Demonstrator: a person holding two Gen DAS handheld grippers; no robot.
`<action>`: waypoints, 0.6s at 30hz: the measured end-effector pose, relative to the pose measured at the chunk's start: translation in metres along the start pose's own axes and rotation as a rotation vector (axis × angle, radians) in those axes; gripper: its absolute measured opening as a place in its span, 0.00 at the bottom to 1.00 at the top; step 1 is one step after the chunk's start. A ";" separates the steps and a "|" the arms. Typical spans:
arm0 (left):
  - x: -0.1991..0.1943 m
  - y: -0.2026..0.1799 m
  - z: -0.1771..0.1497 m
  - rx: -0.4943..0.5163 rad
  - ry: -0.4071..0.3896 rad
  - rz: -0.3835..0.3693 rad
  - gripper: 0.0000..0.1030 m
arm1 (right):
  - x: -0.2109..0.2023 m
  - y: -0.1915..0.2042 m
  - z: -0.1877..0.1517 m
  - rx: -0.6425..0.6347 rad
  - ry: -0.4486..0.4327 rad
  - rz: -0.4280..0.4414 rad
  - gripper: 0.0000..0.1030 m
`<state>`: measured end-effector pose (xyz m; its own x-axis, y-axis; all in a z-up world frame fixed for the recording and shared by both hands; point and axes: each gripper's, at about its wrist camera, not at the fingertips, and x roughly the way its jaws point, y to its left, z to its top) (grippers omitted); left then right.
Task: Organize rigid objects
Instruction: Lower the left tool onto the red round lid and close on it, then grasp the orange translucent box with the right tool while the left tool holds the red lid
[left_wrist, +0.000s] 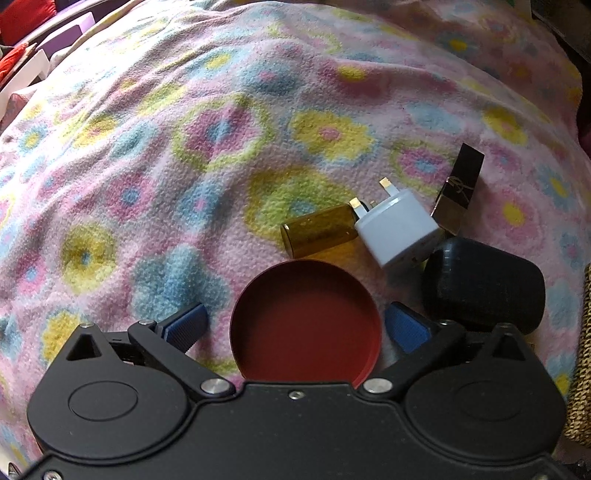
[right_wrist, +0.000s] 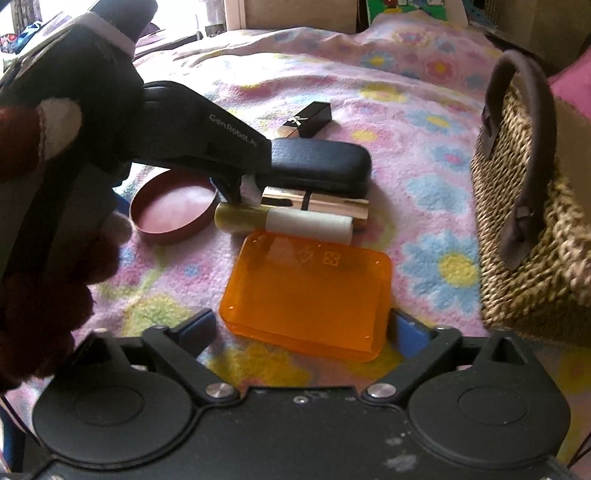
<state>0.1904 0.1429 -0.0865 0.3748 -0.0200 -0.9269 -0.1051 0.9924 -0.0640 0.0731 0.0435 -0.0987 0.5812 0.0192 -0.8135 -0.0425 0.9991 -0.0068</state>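
In the left wrist view my left gripper (left_wrist: 295, 325) is open, with a red round lid (left_wrist: 304, 321) lying between its blue pads (left_wrist: 184, 325), untouched. Beyond it lie an amber vial (left_wrist: 319, 230), a white plug adapter (left_wrist: 397, 230), a black and gold lipstick box (left_wrist: 458, 188) and a black case (left_wrist: 480, 286). In the right wrist view my right gripper (right_wrist: 301, 328) is open around the near end of an orange translucent box (right_wrist: 306, 295). Behind it lie a gold and white tube (right_wrist: 284, 221), a shiny gold box (right_wrist: 314, 201), the black case (right_wrist: 321, 162) and the red lid (right_wrist: 173, 208).
Everything rests on a pink flowered fleece blanket (left_wrist: 184, 129). A woven basket (right_wrist: 535, 236) with a dark handle stands at the right in the right wrist view. The left gripper's body (right_wrist: 199, 136) and gloved hand fill that view's left side.
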 end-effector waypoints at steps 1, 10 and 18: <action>0.000 0.000 0.001 0.000 -0.003 -0.004 0.92 | -0.001 -0.001 0.000 -0.006 0.002 0.005 0.88; -0.011 0.015 0.004 -0.047 -0.030 -0.019 0.69 | -0.007 -0.011 0.007 -0.006 -0.020 0.007 0.88; -0.016 0.031 -0.002 -0.092 -0.028 -0.018 0.69 | -0.009 -0.011 0.005 -0.139 -0.042 0.044 0.88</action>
<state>0.1795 0.1737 -0.0741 0.4025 -0.0332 -0.9148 -0.1815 0.9766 -0.1153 0.0721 0.0328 -0.0883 0.6098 0.0679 -0.7896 -0.1793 0.9823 -0.0541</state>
